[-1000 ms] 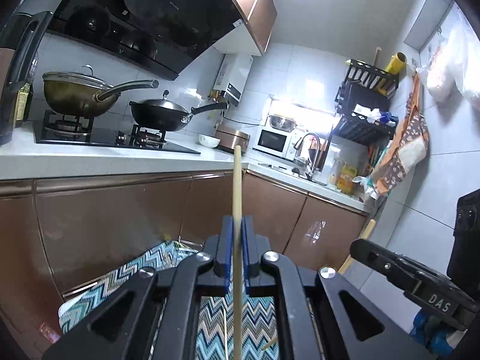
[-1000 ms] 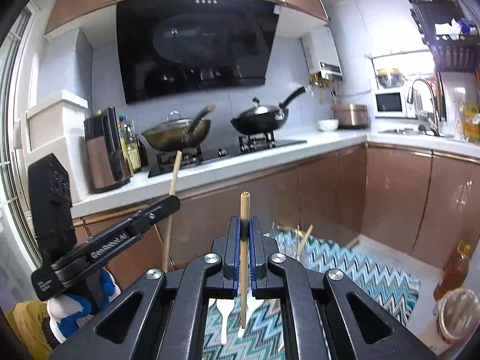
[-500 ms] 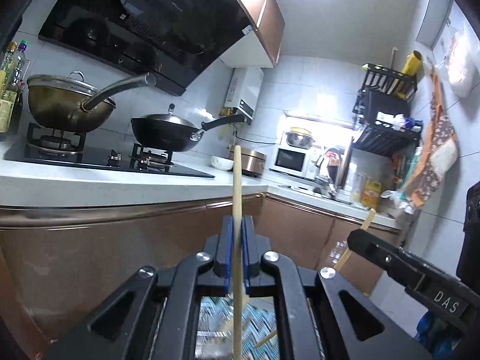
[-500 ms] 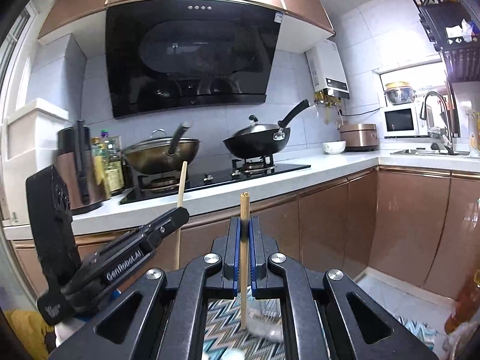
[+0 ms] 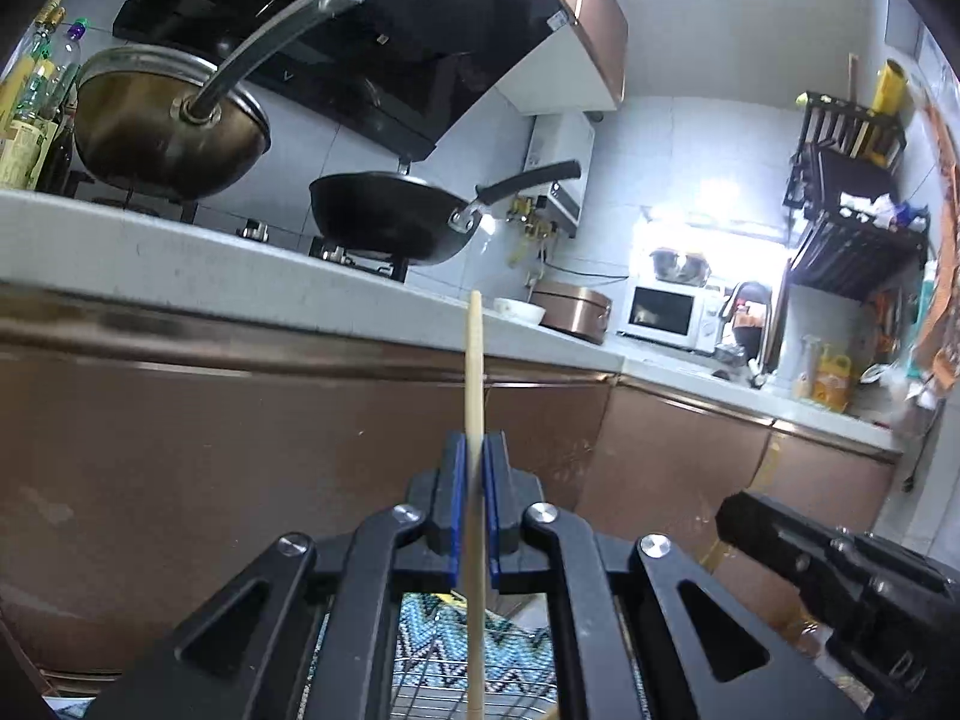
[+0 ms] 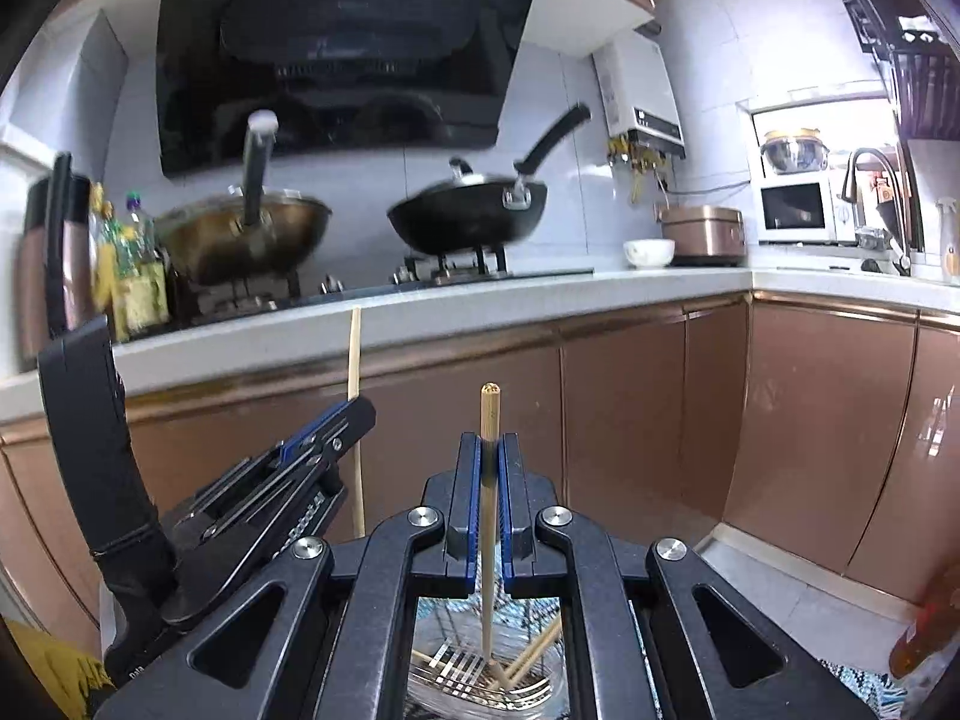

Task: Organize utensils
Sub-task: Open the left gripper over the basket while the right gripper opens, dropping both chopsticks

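A slim pale wooden chopstick (image 5: 474,396) is held upright between the blue pads of the left gripper (image 5: 474,468), pinched at mid-length, its tip well above the fingertips and its lower end hidden below them. A second round light-wood chopstick (image 6: 491,420) is pinched the same way by the right gripper (image 6: 491,462), blunt end just above the fingertips. Both pairs of fingers are pressed tight on their sticks.

Below and ahead of the right fingers a wire-mesh metal rack (image 6: 456,669) is seen, with more chopsticks (image 6: 531,654) lying crossed in it. Part of the same mesh shows under the left fingers. The rack is judged to be the drop point.

Beyond the fingertips: copper-brown cabinet fronts (image 6: 624,414) and a white worktop (image 5: 180,264).

Risks, as judged:
- The two grippers are near each other; a collision could knock a stick askew.
- Thin round sticks in flat pads may pivot or slip.
- A release too high, or off-centre, could bounce a stick off the crossed ones and out of the rack.
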`<state>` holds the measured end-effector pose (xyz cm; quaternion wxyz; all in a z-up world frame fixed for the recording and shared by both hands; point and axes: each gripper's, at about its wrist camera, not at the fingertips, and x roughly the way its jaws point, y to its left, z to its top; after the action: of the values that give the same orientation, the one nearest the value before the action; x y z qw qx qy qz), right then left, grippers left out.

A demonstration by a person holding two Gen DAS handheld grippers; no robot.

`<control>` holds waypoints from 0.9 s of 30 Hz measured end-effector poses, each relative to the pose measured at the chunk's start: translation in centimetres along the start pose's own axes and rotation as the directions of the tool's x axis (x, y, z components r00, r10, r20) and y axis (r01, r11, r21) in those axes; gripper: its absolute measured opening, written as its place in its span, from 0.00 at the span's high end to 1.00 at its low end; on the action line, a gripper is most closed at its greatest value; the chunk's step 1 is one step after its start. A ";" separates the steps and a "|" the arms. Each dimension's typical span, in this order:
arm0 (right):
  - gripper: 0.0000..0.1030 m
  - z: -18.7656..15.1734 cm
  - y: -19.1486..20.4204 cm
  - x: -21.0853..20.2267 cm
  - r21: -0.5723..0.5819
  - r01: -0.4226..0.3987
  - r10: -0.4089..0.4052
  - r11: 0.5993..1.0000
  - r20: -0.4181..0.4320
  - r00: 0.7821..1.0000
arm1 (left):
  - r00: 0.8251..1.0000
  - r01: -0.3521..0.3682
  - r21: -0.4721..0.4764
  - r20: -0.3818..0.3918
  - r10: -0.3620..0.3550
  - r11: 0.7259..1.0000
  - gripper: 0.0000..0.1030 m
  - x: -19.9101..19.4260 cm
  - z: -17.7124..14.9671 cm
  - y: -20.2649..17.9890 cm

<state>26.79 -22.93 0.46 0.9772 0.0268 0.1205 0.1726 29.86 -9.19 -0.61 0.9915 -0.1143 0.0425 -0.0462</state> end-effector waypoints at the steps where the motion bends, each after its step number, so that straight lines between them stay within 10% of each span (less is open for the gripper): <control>1: 0.95 -0.6 0.0 0.4 -0.003 0.006 -0.006 1.000 -0.010 1.000 | 1.000 -0.005 0.002 0.000 0.005 1.000 0.95 0.3 -0.6 0.0; 12: 0.83 -4.9 -0.8 1.7 -0.007 0.043 -0.044 0.999 -0.138 0.989 | 0.997 -0.035 0.048 -0.067 0.038 0.998 0.75 0.1 -3.6 -0.2; 27: 0.76 -3.2 0.4 -4.8 0.013 0.088 -0.086 0.996 -0.105 0.991 | 0.998 0.000 0.069 -0.059 0.004 0.998 0.69 -7.1 -0.6 -0.6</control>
<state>21.53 -24.20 -1.51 0.9759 0.0213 0.1741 0.1300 22.68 -9.18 -0.56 0.9932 -0.0788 0.0703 -0.0498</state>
